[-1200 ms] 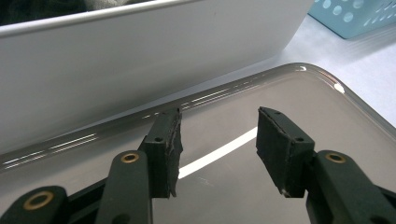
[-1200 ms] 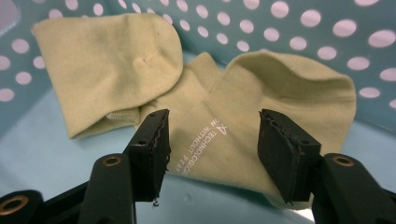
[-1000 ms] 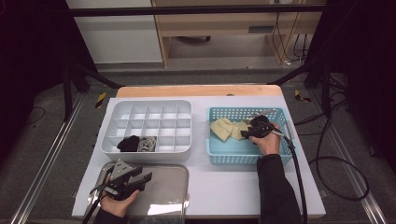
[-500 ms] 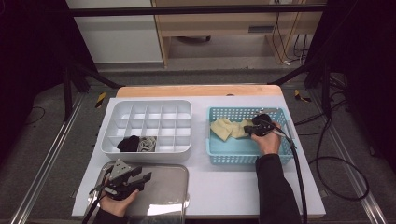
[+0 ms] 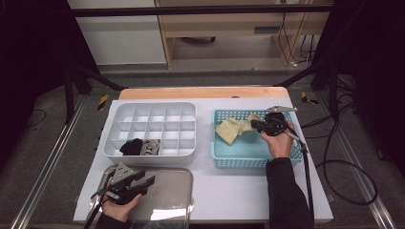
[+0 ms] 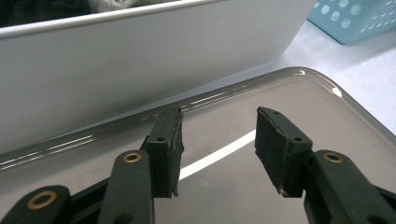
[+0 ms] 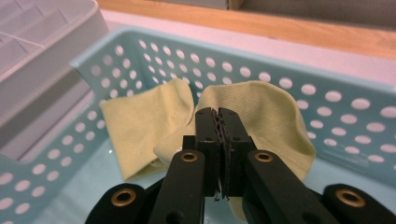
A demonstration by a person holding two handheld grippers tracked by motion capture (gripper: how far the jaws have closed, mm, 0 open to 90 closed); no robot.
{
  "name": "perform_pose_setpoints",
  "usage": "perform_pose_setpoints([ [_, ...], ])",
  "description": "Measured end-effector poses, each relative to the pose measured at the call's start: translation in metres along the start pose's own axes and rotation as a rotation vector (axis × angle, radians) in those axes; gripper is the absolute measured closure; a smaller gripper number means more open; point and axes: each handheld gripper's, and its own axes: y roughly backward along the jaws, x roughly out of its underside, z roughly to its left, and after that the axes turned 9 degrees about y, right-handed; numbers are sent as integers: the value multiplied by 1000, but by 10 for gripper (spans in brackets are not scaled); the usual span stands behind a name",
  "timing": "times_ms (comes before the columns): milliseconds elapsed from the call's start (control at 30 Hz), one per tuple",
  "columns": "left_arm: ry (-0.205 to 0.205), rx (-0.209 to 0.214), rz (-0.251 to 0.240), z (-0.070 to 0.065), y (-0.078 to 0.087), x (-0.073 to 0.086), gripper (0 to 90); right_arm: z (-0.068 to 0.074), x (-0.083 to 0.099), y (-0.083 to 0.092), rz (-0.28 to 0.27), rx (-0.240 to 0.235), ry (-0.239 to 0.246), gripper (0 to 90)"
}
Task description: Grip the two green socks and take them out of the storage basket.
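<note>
Sock: pale yellow sock [image 7: 261,116] in the blue basket [image 5: 248,155], by its far wall, a second yellow piece [image 7: 144,130] just beside it.
Handling: I judge it light, soft, floppy, not fragile (it will drape and drag its neighbour).
Grip point: bunched edge near the middle fold, where I have it.
Right gripper [image 7: 219,116]: jaws just closed, pinching the sock fabric.
Left gripper [image 6: 217,140]: jaws apart, nothing between, over the steel tray [image 6: 327,93].
Target guess: white divided box [image 5: 150,124], two cells already hold dark socks [image 5: 138,147].
</note>
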Motion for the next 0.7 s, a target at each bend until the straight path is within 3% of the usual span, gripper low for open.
perform_pose_setpoints([
  [400,-1,2,1,-1,0,0,508,1,-9,35,-67,0,16,881],
  [700,1,8,-5,-2,0,0,510,16,-10,67,-123,-16,39,881],
])
